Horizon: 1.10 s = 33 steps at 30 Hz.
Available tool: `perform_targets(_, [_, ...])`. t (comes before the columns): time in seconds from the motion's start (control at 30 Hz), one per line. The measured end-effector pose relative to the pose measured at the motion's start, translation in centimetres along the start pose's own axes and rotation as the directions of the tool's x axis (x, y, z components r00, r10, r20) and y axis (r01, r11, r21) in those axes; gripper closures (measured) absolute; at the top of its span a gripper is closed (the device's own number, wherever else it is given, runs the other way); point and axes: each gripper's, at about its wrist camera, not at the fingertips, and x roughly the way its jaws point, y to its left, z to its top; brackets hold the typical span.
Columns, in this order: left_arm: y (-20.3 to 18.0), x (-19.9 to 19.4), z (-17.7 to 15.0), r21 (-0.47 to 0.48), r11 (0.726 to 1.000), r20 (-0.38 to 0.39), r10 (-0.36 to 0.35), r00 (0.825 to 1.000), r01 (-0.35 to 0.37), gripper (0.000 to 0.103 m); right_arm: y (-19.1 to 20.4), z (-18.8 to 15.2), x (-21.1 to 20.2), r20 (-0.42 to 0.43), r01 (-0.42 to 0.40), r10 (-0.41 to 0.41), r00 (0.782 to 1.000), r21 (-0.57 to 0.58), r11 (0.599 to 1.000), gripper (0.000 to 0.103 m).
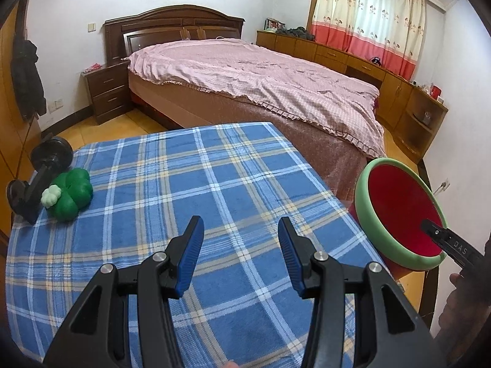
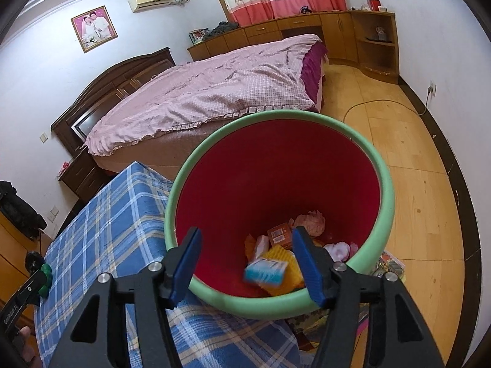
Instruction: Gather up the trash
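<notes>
Right gripper: [image 2: 245,263] poised over the near rim of the bin, blue pads well apart, holding nothing; a blurred blue-and-white small carton [image 2: 266,272] shows between the fingers, free of both pads, apparently dropping in.
Left gripper: [image 1: 241,256] over the near part of the table, blue pads [image 1: 191,257] partly spread, nothing between them.
Round red bin with pale green padded rim: [image 2: 388,184] just beside the table's right edge, low, mouth tilted toward the camera.
Bin contents: an orange box [image 2: 279,233], a yellow ridged piece [image 2: 280,253], crumpled pink wrappers [image 2: 311,220]; several items, exact count unclear.
Table with blue plaid cloth: [image 1: 190,178] bare across the middle, no loose trash visible on it.
Left edge of the table: one green clover-shaped soft toy [image 1: 72,194] touching one black dumbbell [image 1: 40,173].
Step in hand, judged: releasing a piece into the bin.
Doing it well: keep the jaws over the mouth, inside the rim, until the carton is clear; then lift straight out without knocking the rim.
Count: two grippers, one bin, one toy, one dumbbell.
Far: one bed with pink checked cover [image 1: 260,73].
</notes>
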Motion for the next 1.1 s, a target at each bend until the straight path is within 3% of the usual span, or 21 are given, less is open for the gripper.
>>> perform_targets(0.5, [2.5,-4.7,-0.7,-0.013,1.000,0.049,0.018,0.999,-0.018,0.053,6.3,-2.0,-7.6,0.072,-0.097,0.107,0.992,-0.124,0.988,0.020])
perform_targets(0.83, [5.6,-8.6,-2.4,-0.016,0.995,0.074,0.097,0.993,-0.096,0.052,11.6,-5.1,-11.2,0.073,-0.163,0.184,0.980,-0.228,0.960,0.008])
perform_targets(1.1, [8.2,-10.9,-4.3,-0.074,0.986,0.073,0.152,0.986,-0.147,0.053,14.6,-8.1,-12.9,0.067,-0.192,0.220,0.973,-0.289,0.938,0.002])
